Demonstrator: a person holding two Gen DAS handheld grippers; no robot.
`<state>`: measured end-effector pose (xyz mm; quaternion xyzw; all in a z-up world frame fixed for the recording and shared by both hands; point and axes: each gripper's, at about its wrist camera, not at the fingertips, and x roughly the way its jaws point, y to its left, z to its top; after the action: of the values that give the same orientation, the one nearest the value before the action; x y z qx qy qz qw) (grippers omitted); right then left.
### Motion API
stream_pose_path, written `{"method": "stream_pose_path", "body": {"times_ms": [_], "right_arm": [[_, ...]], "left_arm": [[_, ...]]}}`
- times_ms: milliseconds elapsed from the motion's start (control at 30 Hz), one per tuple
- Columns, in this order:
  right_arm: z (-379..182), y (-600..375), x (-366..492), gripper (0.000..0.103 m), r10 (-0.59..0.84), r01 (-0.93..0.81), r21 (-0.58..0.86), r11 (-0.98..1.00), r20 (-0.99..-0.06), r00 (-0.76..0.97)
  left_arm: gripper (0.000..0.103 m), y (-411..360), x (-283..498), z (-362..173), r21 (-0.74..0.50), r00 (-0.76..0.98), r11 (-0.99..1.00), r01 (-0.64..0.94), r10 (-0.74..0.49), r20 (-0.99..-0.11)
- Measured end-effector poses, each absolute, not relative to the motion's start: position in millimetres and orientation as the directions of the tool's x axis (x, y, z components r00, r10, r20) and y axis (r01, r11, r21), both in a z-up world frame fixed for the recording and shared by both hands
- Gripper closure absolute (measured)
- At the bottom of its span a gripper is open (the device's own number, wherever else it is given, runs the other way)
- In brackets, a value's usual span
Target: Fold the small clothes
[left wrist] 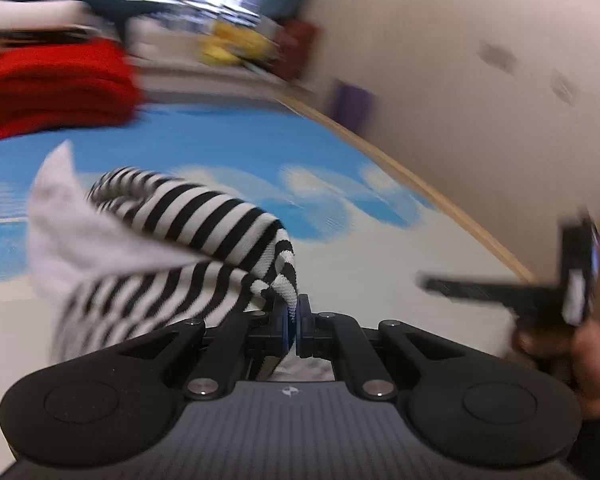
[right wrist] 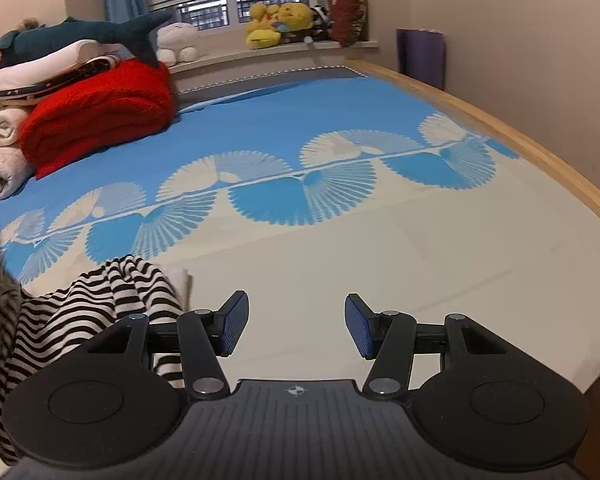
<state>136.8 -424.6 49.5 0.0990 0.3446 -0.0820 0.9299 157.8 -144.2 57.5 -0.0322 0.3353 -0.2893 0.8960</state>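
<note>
Bedroom; work surface is a bed with a smooth sheet, cream at the near end and bright blue farther off, the two zones divided by a row of scalloped fan motifs, with a light wooden frame edge along the right side against a plain beige wall. The striped garment, a black-and-white knit with narrow horizontal bands and a pale plain inner face turned out at its upper left, is bunched and lifted off the sheet at the near left of the bed; the left wrist view is motion-blurred, so finer folds cannot be read. The left gripper is clenched on a corner of the fabric, blue pads pressed together with cloth pinched between them. In the right wrist view the rest of the garment lies rumpled on the cream area, just beside the left finger of the right gripper. That gripper is released, its ribbed blue pads spread wide apart, nothing between them, hovering over bare sheet. Far left: a folded red fleecy blanket beside stacked cream towels, a dark teal plush shark on top. Windowsill holds yellow plush toys and a white one.
</note>
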Motion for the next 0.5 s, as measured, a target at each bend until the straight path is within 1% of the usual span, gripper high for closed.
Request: {"method": "stream_pose_path", "body": {"times_ms": [67,133,200,233,267,333,400,467,500], "right_arm": [[49,-432,134,0.048,-0.094,0.237,0.132,0.962,-0.66,0.746],[48,-438,131,0.048,-0.1,0.254,0.14,0.957,-0.662,0.743],[48,-444,129,0.048,-0.102,0.266,0.15,0.952,-0.664,0.741],[48,-445,128,0.048,-0.101,0.271,0.158,0.95,-0.663,0.742],[48,-446,128,0.048,-0.099,0.272,0.165,0.948,-0.661,0.744],[48,-446,130,0.048,-0.082,0.264,0.182,0.947,-0.658,0.749],[49,-442,133,0.048,-0.041,0.229,0.209,0.951,-0.649,0.76],[49,-435,139,0.048,0.019,0.175,0.239,0.955,-0.64,0.768],[48,-431,142,0.051,0.056,0.147,0.261,0.954,-0.638,0.768]], "left_arm": [[0.1,-192,158,37,-0.246,0.52,0.781,0.574,-0.579,-0.627],[0.099,-237,159,10,-0.243,0.406,0.742,0.625,-0.575,-0.71],[0.099,-260,159,-8,-0.248,0.321,0.702,0.668,-0.572,-0.755],[0.097,-262,158,-9,-0.238,0.31,0.69,0.684,-0.57,-0.761],[0.094,-262,159,-7,-0.226,0.316,0.689,0.689,-0.565,-0.762],[0.087,-244,163,7,-0.246,0.351,0.719,0.65,-0.572,-0.741],[0.087,-213,162,29,-0.25,0.435,0.775,0.581,-0.555,-0.709],[0.087,-182,164,46,-0.191,0.516,0.817,0.544,-0.506,-0.691],[0.087,-166,168,54,-0.156,0.546,0.84,0.519,-0.467,-0.696]]}}
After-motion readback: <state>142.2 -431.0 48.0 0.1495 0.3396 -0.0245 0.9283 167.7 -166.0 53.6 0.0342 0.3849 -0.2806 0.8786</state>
